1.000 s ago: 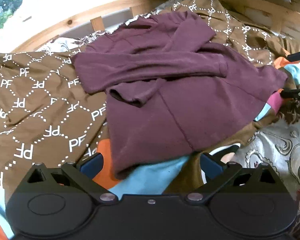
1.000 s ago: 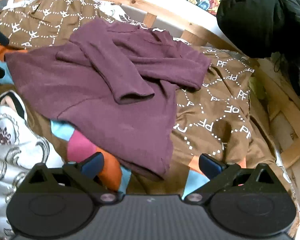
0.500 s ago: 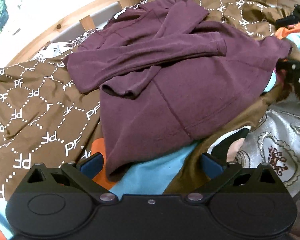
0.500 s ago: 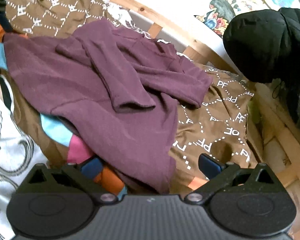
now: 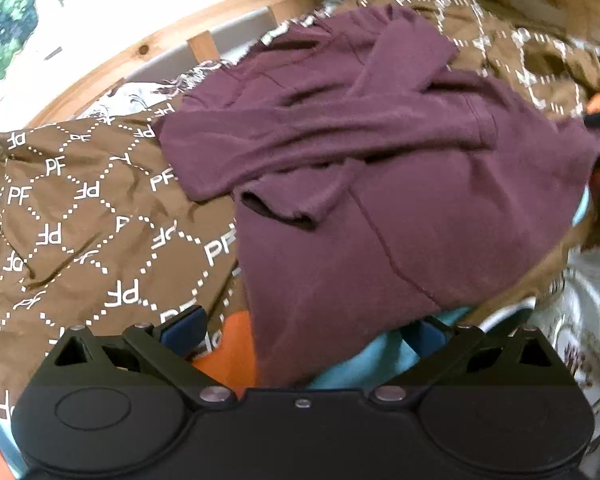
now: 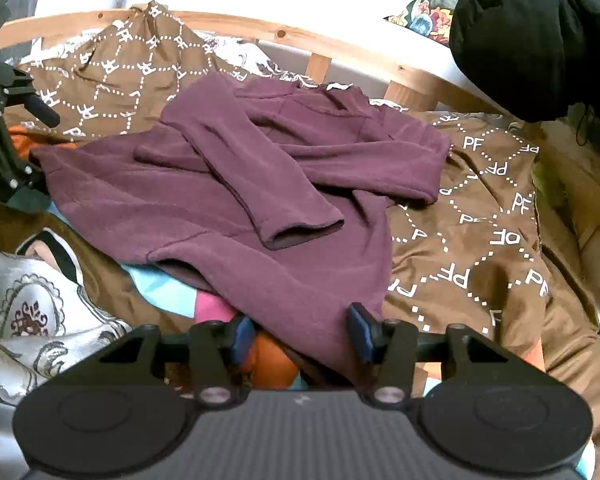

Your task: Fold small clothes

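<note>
Left wrist: left gripper [image 5: 304, 330] jaws wide, bottom hem of maroon sweater [image 5: 380, 208] between them, ungrasped | Right wrist: right gripper [image 6: 300, 332] jaws narrowed about the hem corner, grip unconfirmed | Progress: sleeves [image 6: 260, 184] crossed over the body; bottom-up fold judged remaining.

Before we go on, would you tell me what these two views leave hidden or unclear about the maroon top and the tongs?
- Left wrist view: the near hem of the maroon long-sleeved top runs behind the left tongs' black body.
- Left wrist view: motion blur smears the brown PF-patterned cloth at the upper right.
- Right wrist view: whether the right tongs, partly closed around the hem corner, actually pinch it.
- Both views: the top's underside and neckline.
</note>
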The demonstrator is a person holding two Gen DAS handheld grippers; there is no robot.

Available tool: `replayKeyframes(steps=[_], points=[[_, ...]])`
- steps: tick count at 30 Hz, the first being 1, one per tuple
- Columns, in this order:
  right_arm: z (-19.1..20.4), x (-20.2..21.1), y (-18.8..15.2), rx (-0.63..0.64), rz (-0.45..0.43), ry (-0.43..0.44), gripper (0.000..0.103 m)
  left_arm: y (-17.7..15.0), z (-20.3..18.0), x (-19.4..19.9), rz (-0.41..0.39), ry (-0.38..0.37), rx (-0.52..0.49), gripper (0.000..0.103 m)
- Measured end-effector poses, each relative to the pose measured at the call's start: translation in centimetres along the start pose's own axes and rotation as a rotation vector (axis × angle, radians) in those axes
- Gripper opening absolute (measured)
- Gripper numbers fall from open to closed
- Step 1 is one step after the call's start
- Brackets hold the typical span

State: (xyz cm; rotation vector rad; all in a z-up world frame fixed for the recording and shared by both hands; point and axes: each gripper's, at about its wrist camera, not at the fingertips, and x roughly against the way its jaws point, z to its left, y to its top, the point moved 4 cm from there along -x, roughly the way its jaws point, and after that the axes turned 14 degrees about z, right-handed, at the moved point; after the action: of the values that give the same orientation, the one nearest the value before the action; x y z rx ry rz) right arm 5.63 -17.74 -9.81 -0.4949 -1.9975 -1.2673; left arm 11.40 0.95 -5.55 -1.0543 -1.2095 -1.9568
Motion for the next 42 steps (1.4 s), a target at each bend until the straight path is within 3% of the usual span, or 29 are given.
replayKeyframes(steps=[3,7,9,14,20,26,29,38,42], points=[[-0.5,0.1,0.2,-0.052,-0.009,0.032,0.054,1.1,0.9,0.6,-0.029,-0.004,0.038,0.101],[-1.0,0.4,0.6,-0.101,-0.040,0.068,0.041,2.2,1.7,0.9,-0.046,-0.029,0.076,0.100],[-1.1,0.5,1.1,-0.122,-0.051,0.075,0.039,2.6,1.9,0.9,-0.046,-0.037,0.087,0.100],[-1.6,-0.3,2.5,-0.193,-0.077,0.122,0.008,2.4,1.7,0.5,-0.044,-0.071,0.088,0.100],[-4.6,-1.6,5.1,-0.392,-0.118,0.256,0.007,1.2,-0.4,0.3,-0.027,-0.133,0.018,0.100],[-7.7,-4.0,5.7,-0.588,-0.112,0.395,0.007,0.9,-3.1,-1.5,0.026,-0.086,-0.062,0.100],[-8.8,-4.8,5.0,-0.639,-0.109,0.424,0.007,1.3,-3.5,-2.2,0.034,-0.038,-0.074,0.099],[-9.6,-5.1,3.9,-0.669,-0.107,0.450,0.007,1.4,-2.1,-1.7,0.041,-0.133,-0.006,0.075],[-9.3,-4.5,4.1,-0.652,-0.120,0.447,0.007,1.0,-2.4,-1.1,0.031,-0.142,-0.027,0.055]])
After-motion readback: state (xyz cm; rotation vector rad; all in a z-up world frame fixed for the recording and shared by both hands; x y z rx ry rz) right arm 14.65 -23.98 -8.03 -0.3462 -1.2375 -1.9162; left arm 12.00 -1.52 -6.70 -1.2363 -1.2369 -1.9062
